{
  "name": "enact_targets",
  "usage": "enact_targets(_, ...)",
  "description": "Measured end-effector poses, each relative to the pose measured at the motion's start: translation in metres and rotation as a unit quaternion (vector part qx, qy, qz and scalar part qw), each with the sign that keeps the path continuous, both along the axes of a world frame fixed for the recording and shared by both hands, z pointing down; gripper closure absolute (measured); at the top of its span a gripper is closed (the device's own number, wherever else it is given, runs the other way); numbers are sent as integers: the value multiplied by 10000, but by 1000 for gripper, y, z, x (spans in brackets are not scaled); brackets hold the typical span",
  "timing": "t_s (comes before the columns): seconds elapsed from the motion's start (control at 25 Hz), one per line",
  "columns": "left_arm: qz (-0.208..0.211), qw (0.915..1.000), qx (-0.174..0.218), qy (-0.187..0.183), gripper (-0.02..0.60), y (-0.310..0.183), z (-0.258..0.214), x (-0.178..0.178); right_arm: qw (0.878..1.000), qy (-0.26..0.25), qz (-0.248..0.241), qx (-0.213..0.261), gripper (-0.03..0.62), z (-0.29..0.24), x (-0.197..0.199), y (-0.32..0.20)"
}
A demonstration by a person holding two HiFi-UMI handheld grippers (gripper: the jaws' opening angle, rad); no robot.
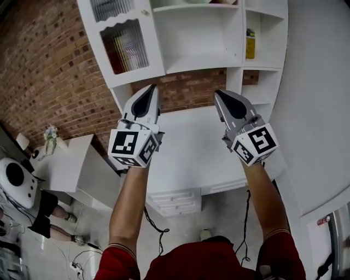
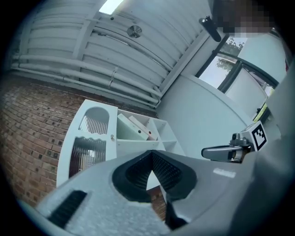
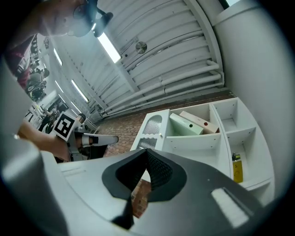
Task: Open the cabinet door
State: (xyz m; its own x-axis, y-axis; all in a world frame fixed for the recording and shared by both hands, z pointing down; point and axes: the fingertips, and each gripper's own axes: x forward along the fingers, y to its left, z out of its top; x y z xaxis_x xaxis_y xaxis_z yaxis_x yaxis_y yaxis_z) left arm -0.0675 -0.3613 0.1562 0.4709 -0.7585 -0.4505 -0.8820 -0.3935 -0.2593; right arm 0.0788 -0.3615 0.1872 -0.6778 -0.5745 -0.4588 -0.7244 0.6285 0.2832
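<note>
The white cabinet's door (image 1: 124, 39), with ribbed glass panes and a small knob (image 1: 145, 12), stands closed at the upper left of the shelf unit. It also shows in the left gripper view as the door (image 2: 91, 140) with its knob (image 2: 112, 136), and in the right gripper view as the door (image 3: 150, 132). My left gripper (image 1: 151, 88) is raised below the door, shut and empty. Beside it, my right gripper (image 1: 219, 93) is also shut with nothing in it. Neither touches the cabinet.
Open shelves (image 1: 202, 38) sit right of the door, with a yellow bottle (image 1: 250, 44) and binders (image 3: 186, 123). Below are a white desk top (image 1: 186, 153) with drawers (image 1: 175, 201), a brick wall (image 1: 49, 71), and a side table (image 1: 71, 164) bearing a vase (image 1: 50, 139).
</note>
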Motion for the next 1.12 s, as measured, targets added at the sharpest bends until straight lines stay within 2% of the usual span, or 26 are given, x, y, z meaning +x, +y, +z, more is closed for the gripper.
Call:
enact_targets(0.2, -376, 9993, -9, -14, 580, -62, -17, 7, 9994, 108, -288, 164, 582, -15, 6, -57)
enact_targets(0.4, -762, 9970, -44, -99, 578, -108, -35, -6, 9979, 276, -542, 211, 582, -16, -8, -94)
enact_targets(0.8, -985, 9951, -37, -77, 578, -176, -89, -37, 9975, 386, -574, 129, 582, -16, -28, -135)
enact_targets(1.12, -1100, 9939, 22, 76, 521, -226, -139, -57, 9976, 293, -629, 46, 582, -34, -32, -162)
